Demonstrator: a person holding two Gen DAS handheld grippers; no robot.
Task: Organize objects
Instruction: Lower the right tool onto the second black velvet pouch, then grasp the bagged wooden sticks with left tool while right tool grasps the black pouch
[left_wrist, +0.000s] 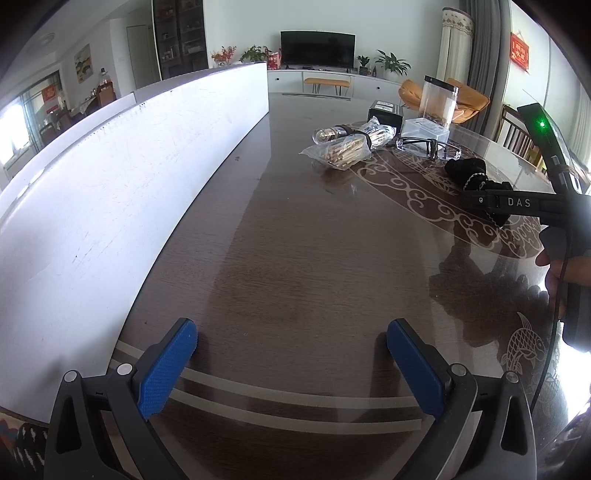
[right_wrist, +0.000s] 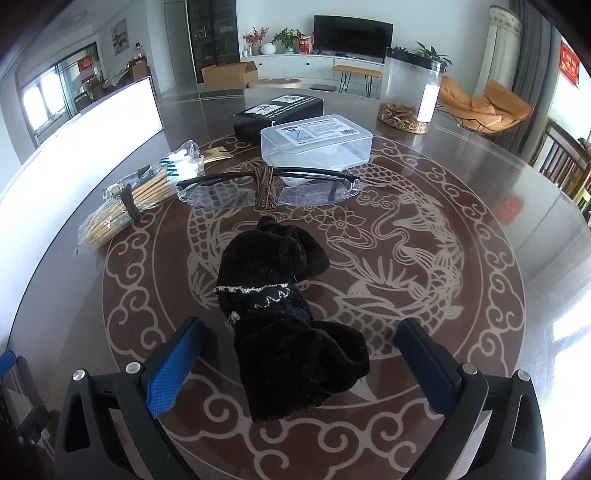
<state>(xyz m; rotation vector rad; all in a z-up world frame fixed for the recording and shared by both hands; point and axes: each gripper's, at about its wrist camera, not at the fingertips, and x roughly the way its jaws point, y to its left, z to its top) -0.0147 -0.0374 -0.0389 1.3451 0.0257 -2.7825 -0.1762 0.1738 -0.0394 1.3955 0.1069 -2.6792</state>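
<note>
Blue-padded fingers (right_wrist: 173, 373) of the right gripper (right_wrist: 301, 363) stand wide apart, with the black velvet pouch (right_wrist: 284, 317) lying between them, untouched, on the table's (right_wrist: 480, 332) round pattern. Left gripper (left_wrist: 291, 369) is open over bare tabletop near the white board (left_wrist: 110, 192).

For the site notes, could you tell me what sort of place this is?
Most likely a home living room: a television on a white cabinet, potted plants, and an orange lounge chair beyond the table.

The table (right_wrist: 480, 206) is glossy dark wood under a reflective sheen. The black pouch (right_wrist: 284, 325) looks soft, matt velvet. The box (right_wrist: 317, 142) and glasses (right_wrist: 266, 190) are clear, smooth plastic. The gripper pads (right_wrist: 173, 373) are blue, finely textured rubber.
</note>
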